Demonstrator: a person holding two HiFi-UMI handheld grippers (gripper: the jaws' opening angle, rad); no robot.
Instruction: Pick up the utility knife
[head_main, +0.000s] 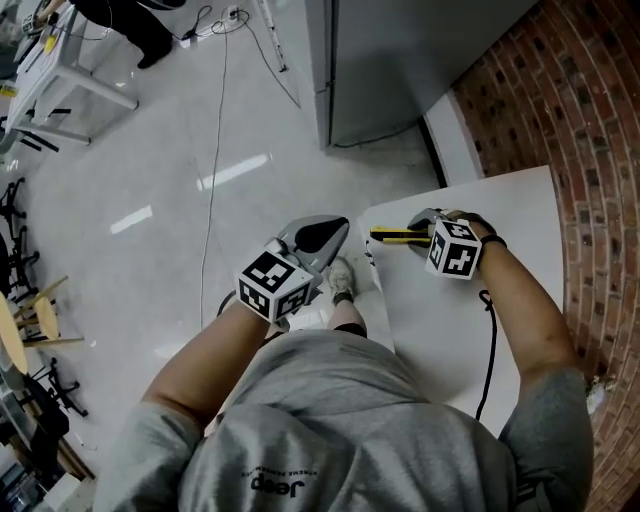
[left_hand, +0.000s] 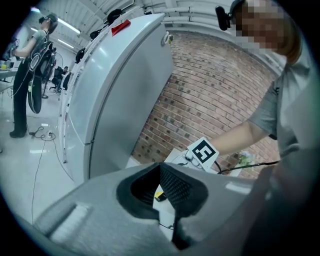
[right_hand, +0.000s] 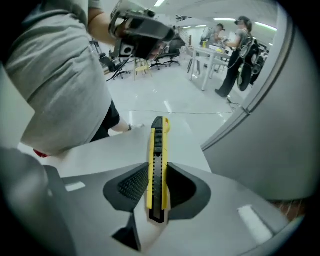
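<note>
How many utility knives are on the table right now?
1. The utility knife lies near the white table's edge, between the right gripper's jaws. No others show.

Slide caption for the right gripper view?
Right gripper closed on a yellow utility knife lying lengthwise between its jaws on the white table.

Brick wall (head_main: 590, 150) – glossy floor (head_main: 150, 150) – grey cabinet (head_main: 400, 60)
</note>
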